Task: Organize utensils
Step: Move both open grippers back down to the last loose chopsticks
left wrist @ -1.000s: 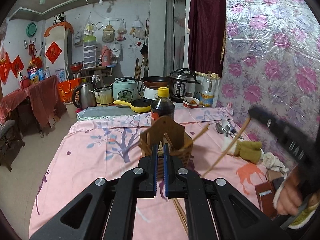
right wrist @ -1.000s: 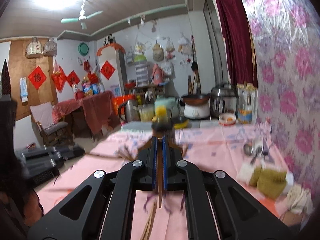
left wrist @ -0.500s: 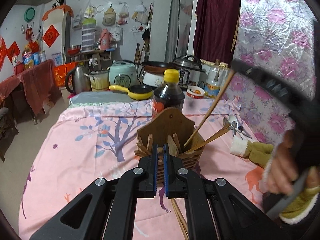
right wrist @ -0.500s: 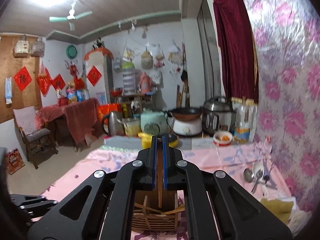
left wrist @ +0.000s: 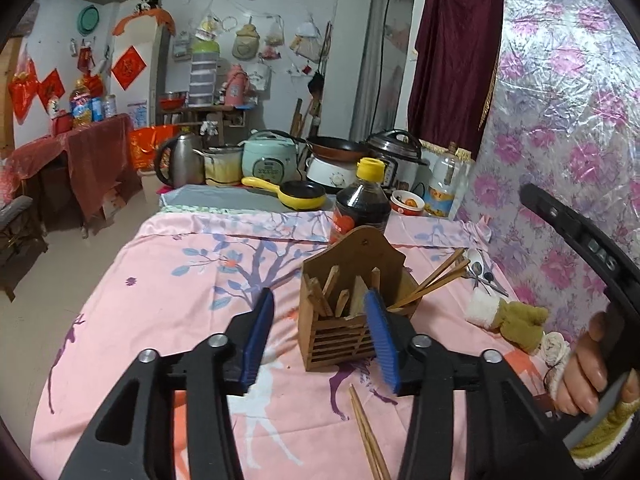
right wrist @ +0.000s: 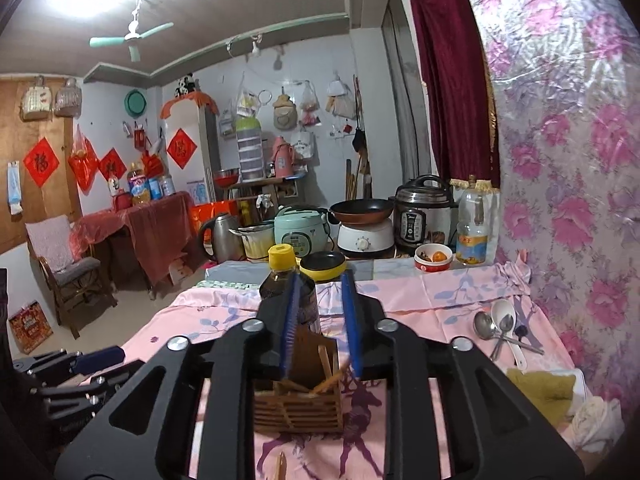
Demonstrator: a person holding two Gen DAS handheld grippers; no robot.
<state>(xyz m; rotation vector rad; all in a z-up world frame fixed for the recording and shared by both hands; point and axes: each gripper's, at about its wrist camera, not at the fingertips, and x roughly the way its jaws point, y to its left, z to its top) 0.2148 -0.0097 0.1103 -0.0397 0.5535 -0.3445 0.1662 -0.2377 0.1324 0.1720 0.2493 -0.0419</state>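
Surface: my table wears a pink cloth printed with trees and deer; it runs back to a row of cookers by the wall.
Room: white walls hung with bags and red paper squares, a green ceiling fan, a maroon curtain, floral foil on the right wall.
Holder: the wooden chopstick holder stands upright mid-table, sticks leaning inside it, a dark sauce bottle just behind.
Loose chopsticks: a pair lies on the cloth in front of the holder.
Left tongs: my left gripper is opening, jaws spread, nothing between the pads; the holder stands beyond them.
Right tongs: my right gripper is opening too, narrower, above the holder, pinching nothing.
Only in left view: my right hand on its handle, and chopsticks sticking out over the holder's right side.
Only in right view: spoons by the foil wall, a chair at far left.
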